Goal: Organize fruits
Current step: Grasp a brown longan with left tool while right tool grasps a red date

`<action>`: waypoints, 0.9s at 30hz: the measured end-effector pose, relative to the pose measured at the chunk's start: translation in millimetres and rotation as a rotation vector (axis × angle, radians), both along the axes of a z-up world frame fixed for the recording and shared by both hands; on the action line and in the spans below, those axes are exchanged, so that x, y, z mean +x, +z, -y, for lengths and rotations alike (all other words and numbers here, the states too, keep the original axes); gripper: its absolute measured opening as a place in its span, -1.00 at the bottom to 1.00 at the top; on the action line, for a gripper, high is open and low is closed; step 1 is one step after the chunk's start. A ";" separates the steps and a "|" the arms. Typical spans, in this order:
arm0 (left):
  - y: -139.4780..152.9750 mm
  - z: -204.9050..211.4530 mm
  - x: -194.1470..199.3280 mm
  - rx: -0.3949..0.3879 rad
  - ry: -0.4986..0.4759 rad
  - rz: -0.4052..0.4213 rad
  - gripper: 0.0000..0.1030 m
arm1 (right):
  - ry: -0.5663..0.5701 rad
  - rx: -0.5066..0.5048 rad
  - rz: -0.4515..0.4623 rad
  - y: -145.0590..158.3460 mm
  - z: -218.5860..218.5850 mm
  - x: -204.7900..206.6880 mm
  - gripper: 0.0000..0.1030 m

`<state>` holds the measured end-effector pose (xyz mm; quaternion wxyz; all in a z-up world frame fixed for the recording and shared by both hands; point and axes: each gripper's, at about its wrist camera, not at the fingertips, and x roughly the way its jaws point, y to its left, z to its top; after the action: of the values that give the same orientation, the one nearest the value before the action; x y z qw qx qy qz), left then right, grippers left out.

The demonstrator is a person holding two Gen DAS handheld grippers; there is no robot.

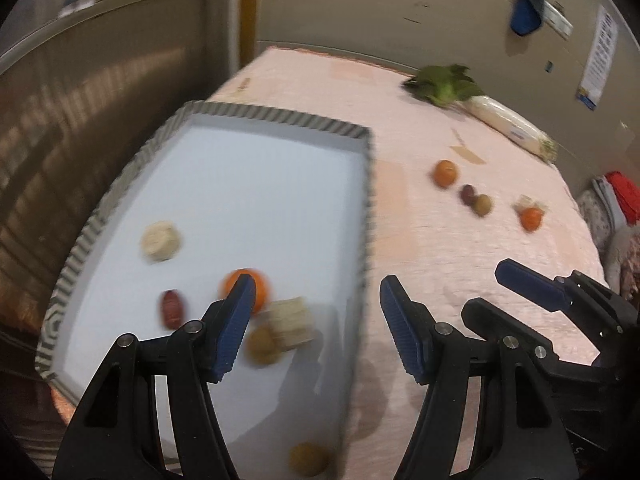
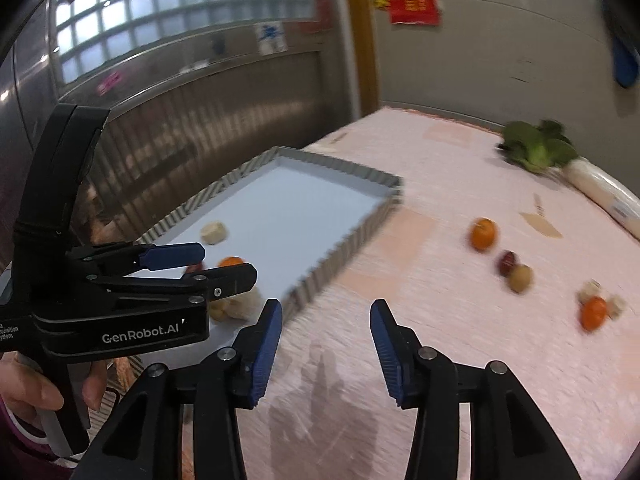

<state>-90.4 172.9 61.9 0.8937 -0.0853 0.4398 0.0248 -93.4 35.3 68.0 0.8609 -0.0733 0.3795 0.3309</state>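
Observation:
A white tray with a striped rim lies on the pink tablecloth; it also shows in the right wrist view. In it lie an orange, a red date, pale corn pieces and brownish round fruits. On the cloth lie an orange, a dark date, a brownish fruit and another orange. My left gripper is open and empty above the tray's near right edge. My right gripper is open and empty over the cloth.
A white radish with green leaves lies at the table's far right. A metal wall runs along the left. Folded cloths sit off the table's right edge.

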 end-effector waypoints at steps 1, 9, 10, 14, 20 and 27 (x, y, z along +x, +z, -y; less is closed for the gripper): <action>1.0 8.8 3.1 0.005 -0.016 0.000 0.26 | -0.017 -0.003 0.000 0.3 8.6 0.9 -0.14; 7.0 56.9 23.5 0.024 -0.104 0.005 0.26 | -0.145 0.001 -0.002 -1.2 70.5 13.1 -0.13; 6.5 62.6 28.3 0.029 -0.110 0.000 0.26 | -0.161 0.005 -0.007 -2.1 79.0 15.9 -0.13; 4.6 79.5 50.4 0.006 -0.139 -0.028 0.26 | -0.207 0.023 -0.022 -6.5 106.8 22.3 -0.13; -3.6 111.7 85.3 -0.035 -0.182 -0.089 0.26 | -0.240 0.040 -0.037 -12.1 136.1 31.0 -0.13; -20.5 148.5 137.2 -0.082 -0.180 -0.168 0.26 | -0.263 0.060 -0.047 -17.4 161.4 41.8 -0.13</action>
<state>46.8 24.4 41.4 0.8481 -0.0796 0.5196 -0.0664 -51.5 -126.0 50.6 0.8894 0.0104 0.3960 0.2281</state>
